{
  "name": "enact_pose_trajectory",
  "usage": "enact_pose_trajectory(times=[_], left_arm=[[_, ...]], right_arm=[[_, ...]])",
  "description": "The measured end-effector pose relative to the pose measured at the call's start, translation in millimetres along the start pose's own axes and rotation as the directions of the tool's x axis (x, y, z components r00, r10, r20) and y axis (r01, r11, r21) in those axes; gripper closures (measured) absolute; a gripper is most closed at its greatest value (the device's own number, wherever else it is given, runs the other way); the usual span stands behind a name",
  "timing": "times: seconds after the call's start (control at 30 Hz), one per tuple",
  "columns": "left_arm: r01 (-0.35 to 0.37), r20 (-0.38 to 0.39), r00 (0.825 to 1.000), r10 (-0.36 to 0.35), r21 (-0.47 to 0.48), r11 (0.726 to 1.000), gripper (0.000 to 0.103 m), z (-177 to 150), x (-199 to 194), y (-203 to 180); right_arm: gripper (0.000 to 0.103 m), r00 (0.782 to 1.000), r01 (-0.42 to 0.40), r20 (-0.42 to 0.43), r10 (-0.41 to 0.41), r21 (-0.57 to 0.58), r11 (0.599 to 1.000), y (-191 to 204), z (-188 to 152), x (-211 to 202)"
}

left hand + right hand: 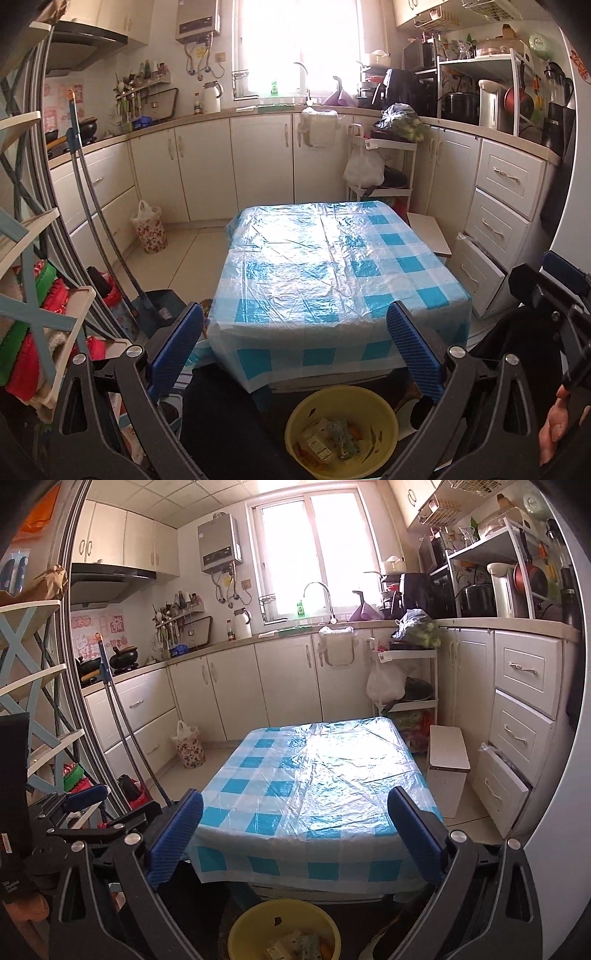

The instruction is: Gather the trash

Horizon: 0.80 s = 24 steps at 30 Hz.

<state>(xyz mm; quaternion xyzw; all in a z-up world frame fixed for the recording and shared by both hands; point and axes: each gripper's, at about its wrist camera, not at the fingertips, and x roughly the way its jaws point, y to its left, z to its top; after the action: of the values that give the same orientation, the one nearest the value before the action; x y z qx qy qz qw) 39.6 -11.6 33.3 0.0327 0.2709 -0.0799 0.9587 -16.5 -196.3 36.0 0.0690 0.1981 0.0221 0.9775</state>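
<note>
Yellow plastic marks the basin (341, 430) set on the floor just below the near edge of the checked tablecloth (332, 273); wrappers and scraps (328, 439) are already gathered inside it. The left gripper (295, 354) and right gripper (295, 836) are both spread wide, nothing between their pads. No litter is seen on the table. Judged from this, the tabletop should be scanned once, grippers kept clear of the cloth so it is not snagged.

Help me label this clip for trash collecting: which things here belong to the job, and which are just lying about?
Job: yellow basin holding the trash; table; left gripper and right gripper, both open.

Lying about: floral bag, mop, white stool, bagged greens.
</note>
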Motion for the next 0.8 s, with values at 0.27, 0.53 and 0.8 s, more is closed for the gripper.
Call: enact_pose_trajectory(times=[0.27, 0.53, 0.8], left_arm=[[-0.032, 0.005, 0.999, 0.032, -0.006, 0.999, 0.007, 2, -4, 2], [-0.054, 0.021, 0.998, 0.054, -0.010, 0.999, 0.007, 5, -9, 0], [-0.066, 0.039, 0.997, 0.067, -0.020, 0.998, 0.007, 5, -14, 0]], right_arm=[[0.007, 1.000, 0.003, 0.027, -0.002, -0.030, 1.000, 8, 2, -8], [0.007, 0.999, 0.012, 0.036, -0.011, -0.028, 1.000, 11, 4, -16], [0.007, 0.999, 0.015, 0.038, -0.014, -0.033, 0.999, 13, 4, -17]])
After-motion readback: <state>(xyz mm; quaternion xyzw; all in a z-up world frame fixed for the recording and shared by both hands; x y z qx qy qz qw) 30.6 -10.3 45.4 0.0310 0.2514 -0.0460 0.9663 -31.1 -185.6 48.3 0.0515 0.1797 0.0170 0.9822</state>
